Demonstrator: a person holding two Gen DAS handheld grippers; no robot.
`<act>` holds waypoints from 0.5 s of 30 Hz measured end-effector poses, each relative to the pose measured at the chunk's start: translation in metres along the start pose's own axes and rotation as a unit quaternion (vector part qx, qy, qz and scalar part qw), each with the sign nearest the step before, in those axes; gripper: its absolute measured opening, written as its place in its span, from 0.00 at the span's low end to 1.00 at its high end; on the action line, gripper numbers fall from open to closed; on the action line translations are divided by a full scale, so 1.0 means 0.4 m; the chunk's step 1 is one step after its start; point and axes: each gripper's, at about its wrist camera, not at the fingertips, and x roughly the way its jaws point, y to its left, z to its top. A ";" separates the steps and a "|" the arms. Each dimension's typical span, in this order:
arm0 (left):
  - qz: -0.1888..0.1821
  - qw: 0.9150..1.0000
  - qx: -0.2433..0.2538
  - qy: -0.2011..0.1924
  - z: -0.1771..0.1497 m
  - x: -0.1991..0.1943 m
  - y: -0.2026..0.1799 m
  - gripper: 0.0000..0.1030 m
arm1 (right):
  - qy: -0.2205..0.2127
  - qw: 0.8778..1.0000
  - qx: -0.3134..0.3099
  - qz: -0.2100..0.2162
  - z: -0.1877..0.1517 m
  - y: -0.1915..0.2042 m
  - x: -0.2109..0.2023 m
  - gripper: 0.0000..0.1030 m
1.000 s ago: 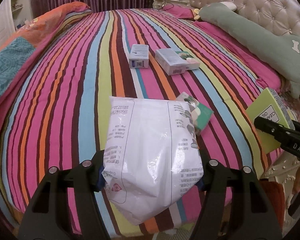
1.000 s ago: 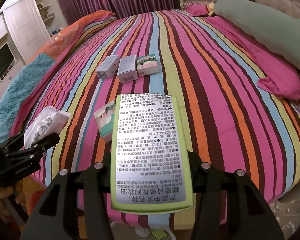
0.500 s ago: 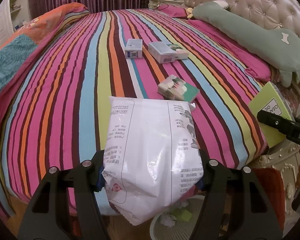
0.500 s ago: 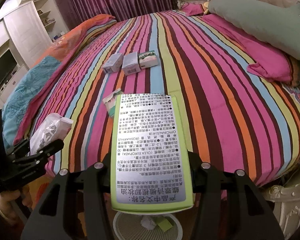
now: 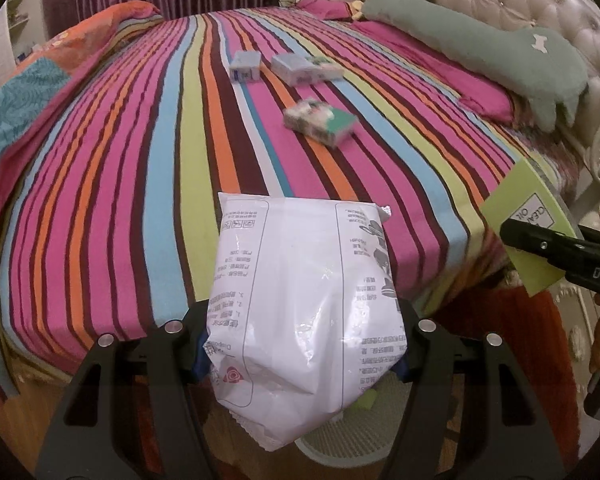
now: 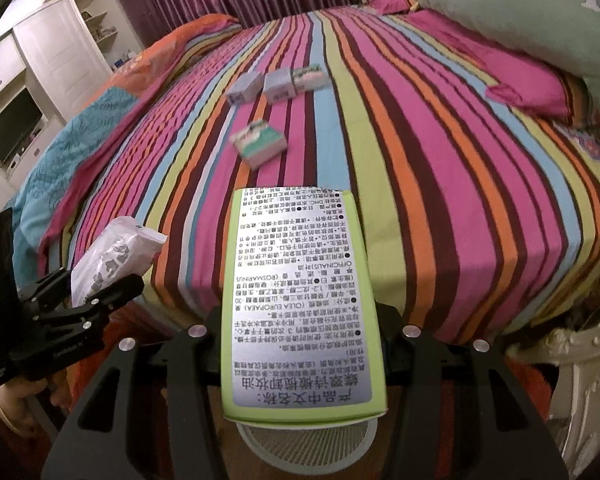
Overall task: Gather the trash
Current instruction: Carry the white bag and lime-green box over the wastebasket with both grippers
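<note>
Lengthwise along R claw: green box, label up.

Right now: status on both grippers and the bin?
Left gripper shut on white bag. Right gripper shut on green box. Bin below both, at bed's edge. Three boxes left on bed. Nothing blocking.

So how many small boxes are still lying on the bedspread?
3, maybe more hidden behind the held items. One white box sits far back on the left, a second box lies beside it to the right, and a green-and-white box lies nearer, alone.
</note>
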 end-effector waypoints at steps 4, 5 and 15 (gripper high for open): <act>-0.009 1.000 0.010 0.015 -0.058 -0.005 -0.025 0.62 | 0.019 1.000 -0.003 0.000 -0.055 0.016 -0.004 0.47; -0.011 1.000 0.014 0.021 -0.077 -0.005 -0.033 0.62 | 0.024 1.000 -0.004 0.000 -0.068 0.019 -0.007 0.47; -0.030 0.995 0.034 0.084 -0.204 0.024 -0.092 0.62 | 0.078 0.997 0.000 0.004 -0.186 0.041 0.019 0.47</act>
